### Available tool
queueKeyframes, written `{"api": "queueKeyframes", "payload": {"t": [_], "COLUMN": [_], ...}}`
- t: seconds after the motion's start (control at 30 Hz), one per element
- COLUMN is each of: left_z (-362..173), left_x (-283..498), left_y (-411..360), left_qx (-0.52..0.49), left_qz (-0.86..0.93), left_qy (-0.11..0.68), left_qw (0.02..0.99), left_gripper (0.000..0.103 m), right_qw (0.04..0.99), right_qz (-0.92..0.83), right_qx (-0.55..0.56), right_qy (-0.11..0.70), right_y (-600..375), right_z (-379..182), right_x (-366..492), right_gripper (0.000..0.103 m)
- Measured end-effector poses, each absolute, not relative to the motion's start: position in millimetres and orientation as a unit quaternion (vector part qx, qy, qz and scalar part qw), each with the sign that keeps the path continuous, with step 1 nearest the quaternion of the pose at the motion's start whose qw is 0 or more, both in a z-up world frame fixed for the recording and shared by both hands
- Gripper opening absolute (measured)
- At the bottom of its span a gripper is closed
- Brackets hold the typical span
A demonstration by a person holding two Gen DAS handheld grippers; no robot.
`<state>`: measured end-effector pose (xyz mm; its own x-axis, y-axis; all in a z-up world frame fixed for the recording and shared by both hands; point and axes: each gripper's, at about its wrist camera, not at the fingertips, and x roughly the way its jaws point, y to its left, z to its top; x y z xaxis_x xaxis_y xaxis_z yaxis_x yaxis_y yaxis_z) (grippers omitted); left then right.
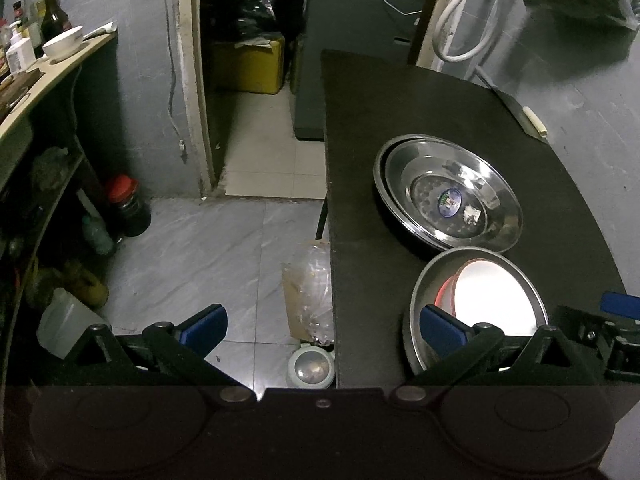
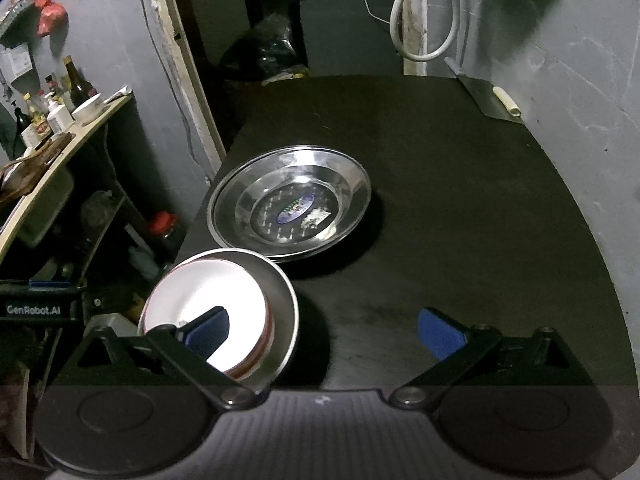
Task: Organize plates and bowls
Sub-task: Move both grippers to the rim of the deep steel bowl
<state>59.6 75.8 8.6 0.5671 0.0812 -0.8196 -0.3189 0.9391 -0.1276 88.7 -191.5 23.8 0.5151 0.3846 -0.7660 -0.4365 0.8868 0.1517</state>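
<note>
Two nested steel plates point(image 1: 452, 196) point(image 2: 292, 204) lie on the black table point(image 1: 400, 112) point(image 2: 460, 200), a blue sticker in the top one. Nearer me, a white bowl with a red rim point(image 1: 496, 296) point(image 2: 204, 300) sits inside a steel bowl point(image 1: 424, 292) point(image 2: 286, 300) near the table's left edge. My left gripper point(image 1: 322, 326) is open over that edge, its right finger above the steel bowl's near rim. My right gripper point(image 2: 322, 330) is open too, its left finger over the white bowl, its right finger above bare table.
A cleaver point(image 1: 520, 112) point(image 2: 488, 96) lies at the table's far right against the wall. Left of the table are a tiled floor with a bag point(image 1: 308, 292), a jar point(image 1: 128, 208) and a shelf point(image 1: 52, 68) holding bottles and a white bowl point(image 1: 62, 42).
</note>
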Motion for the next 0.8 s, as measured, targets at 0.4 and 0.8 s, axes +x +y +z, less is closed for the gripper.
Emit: {"api": "queueKeyframes", "payload": {"t": [0.4,0.8], "left_z": [8,1], "left_x": [60,67], "left_y": [74,70], "left_qx": [-0.129,-0.111], "left_qz": [0.11,0.1], "left_qy": [0.453,0.468], "left_qw": [0.875,0.871], "left_gripper": [0.102,0.102], "right_qw": [0.869,0.87], "right_qz": [0.23,0.193], "right_qx": [-0.033,-0.04], "right_qy": [0.436,0.452], "right_y": [-192,-197], "right_z": [21,14], "right_x": [91,100], "right_gripper": [0.103,0.103]}}
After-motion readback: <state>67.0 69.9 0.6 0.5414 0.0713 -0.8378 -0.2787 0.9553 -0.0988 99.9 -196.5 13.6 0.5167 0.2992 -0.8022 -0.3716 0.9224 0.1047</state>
